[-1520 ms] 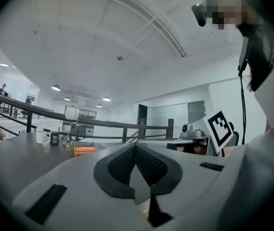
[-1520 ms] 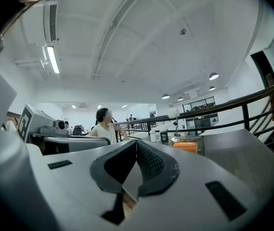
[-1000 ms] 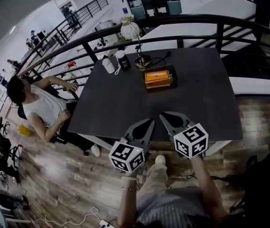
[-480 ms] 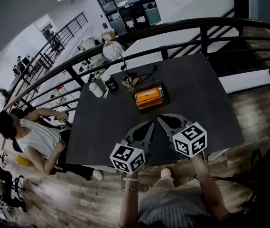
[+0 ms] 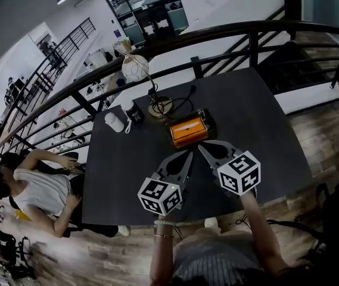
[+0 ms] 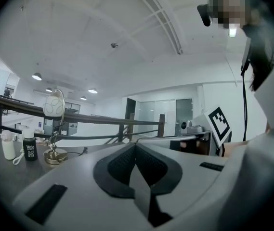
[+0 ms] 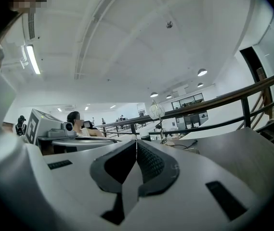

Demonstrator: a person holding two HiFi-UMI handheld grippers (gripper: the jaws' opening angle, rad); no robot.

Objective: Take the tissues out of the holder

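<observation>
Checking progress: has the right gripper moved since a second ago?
Yes. The right gripper has advanced over the table, toward the holder.

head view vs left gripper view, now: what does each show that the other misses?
Head view only: the orange tissue holder and a seated person beside the table. Left gripper view only: a close look at the left hand-held gripper, jaws shut with nothing between them. Both: the lamp, the white bottle and the dark bottle.
</observation>
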